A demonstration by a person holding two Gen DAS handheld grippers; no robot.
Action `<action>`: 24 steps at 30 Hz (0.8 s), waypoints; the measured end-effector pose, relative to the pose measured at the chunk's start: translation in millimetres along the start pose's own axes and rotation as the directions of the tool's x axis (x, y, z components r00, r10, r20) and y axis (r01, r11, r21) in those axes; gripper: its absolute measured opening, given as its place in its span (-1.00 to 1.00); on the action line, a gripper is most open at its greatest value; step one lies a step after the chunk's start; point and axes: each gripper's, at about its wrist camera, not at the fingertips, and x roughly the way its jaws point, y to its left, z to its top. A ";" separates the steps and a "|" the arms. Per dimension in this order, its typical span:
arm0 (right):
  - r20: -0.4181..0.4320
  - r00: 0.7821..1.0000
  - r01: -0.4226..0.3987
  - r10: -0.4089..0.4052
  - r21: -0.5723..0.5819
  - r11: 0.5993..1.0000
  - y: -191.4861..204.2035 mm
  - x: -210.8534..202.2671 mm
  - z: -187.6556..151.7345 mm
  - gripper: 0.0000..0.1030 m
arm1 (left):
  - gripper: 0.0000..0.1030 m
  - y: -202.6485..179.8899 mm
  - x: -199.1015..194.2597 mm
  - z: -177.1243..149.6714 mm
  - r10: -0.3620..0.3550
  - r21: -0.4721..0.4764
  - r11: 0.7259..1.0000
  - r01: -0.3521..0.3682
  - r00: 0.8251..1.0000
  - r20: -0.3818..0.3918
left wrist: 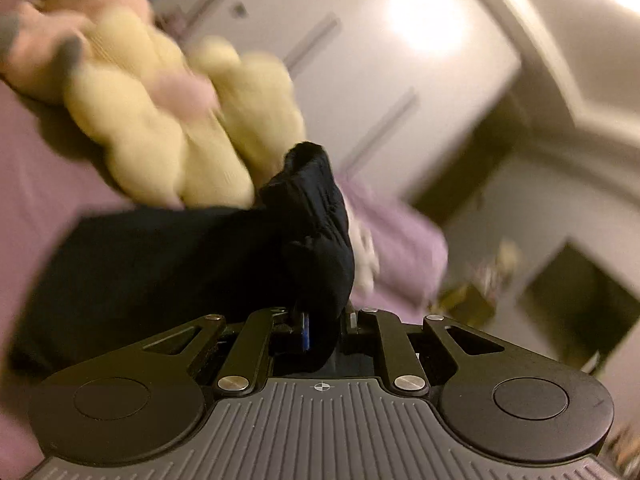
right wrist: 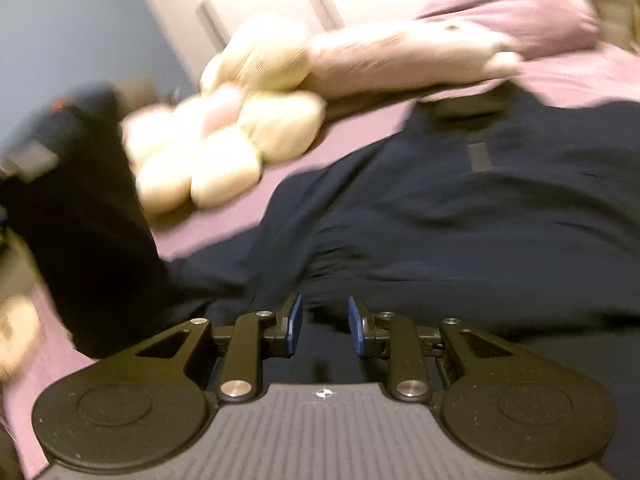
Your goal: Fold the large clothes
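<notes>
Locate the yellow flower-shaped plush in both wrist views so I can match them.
Left wrist: the yellow flower plush sits upper left, just beyond the dark garment.
Right wrist: the plush sits left of centre, beyond the garment.
Shared landmark: the purple bed sheet under both.

A home bedroom: mauve-sheeted bed (right wrist: pixel 580 80), cream plush toy (right wrist: pixel 224 148), tall wardrobe doors (left wrist: pixel 360 92).

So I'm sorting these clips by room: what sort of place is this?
Most likely a bedroom. A dark garment lies spread on a mauve bedsheet, plush toys sit beside it, and pale wardrobe doors stand behind.
</notes>
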 end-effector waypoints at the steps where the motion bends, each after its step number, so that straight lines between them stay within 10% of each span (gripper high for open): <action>1: 0.019 1.000 0.002 -0.003 0.031 1.000 -15.6 -16.9 1.4 -0.50 | -0.72 -10.7 17.7 -13.1 0.015 0.028 1.000 -0.014 0.999 -0.031; 4: 0.034 0.998 0.057 -0.060 0.088 0.994 -56.6 -51.2 2.6 -0.47 | -0.63 -38.3 72.9 -62.1 0.119 0.159 0.982 -0.097 0.984 -0.130; 8: 0.000 0.994 0.103 -0.105 0.172 0.980 -102.1 -73.8 -1.2 -0.44 | 0.25 -37.2 126.6 -120.0 0.223 0.226 0.961 -0.163 0.936 -0.273; 11: -0.008 0.995 0.104 -0.104 0.201 0.974 -121.2 -82.0 -3.2 -0.43 | 0.87 -43.5 132.5 -127.7 0.193 0.318 0.942 -0.107 0.949 -0.251; 17: 0.005 1.000 0.026 -0.029 0.314 0.949 -139.4 -84.0 -1.9 -0.28 | 0.88 -50.7 78.8 -112.1 0.131 0.309 0.950 -0.047 0.957 -0.258; 24: -0.006 0.993 -0.111 0.122 0.363 0.925 -124.9 -50.0 9.3 0.15 | 0.77 8.1 4.2 -103.8 0.303 0.198 0.942 -0.271 0.941 -0.150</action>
